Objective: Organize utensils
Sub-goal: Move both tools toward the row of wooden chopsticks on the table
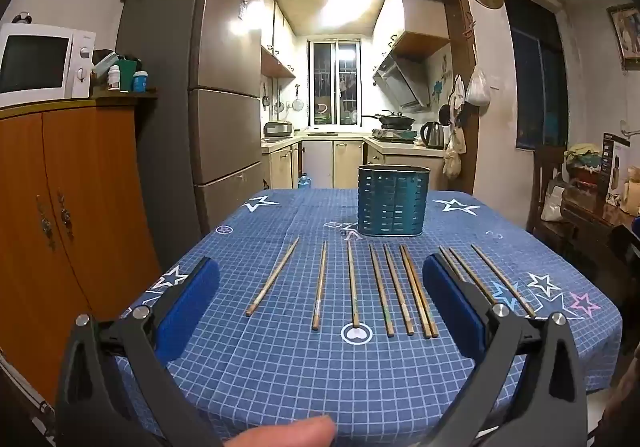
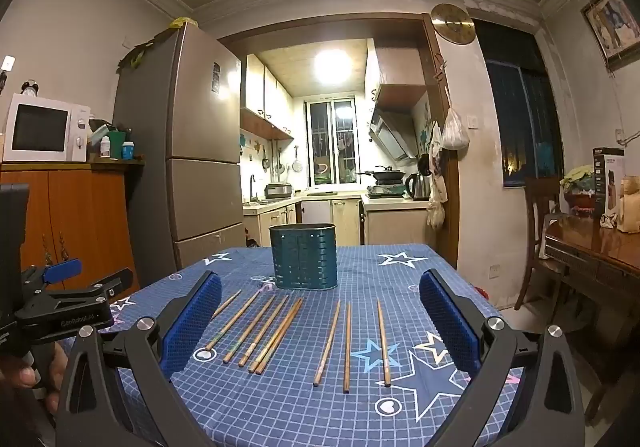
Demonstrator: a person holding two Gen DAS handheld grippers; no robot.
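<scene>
Microwave (image 1: 34, 61) on orange cabinet (image 1: 68, 207), grey fridge (image 1: 200, 87) beside; kettle (image 1: 433, 135) on counter.

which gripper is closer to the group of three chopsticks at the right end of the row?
Right. The right gripper frames the three right-end chopsticks between its open jaws. The left gripper is centred over the middle of the row, with them behind its right finger.
</scene>
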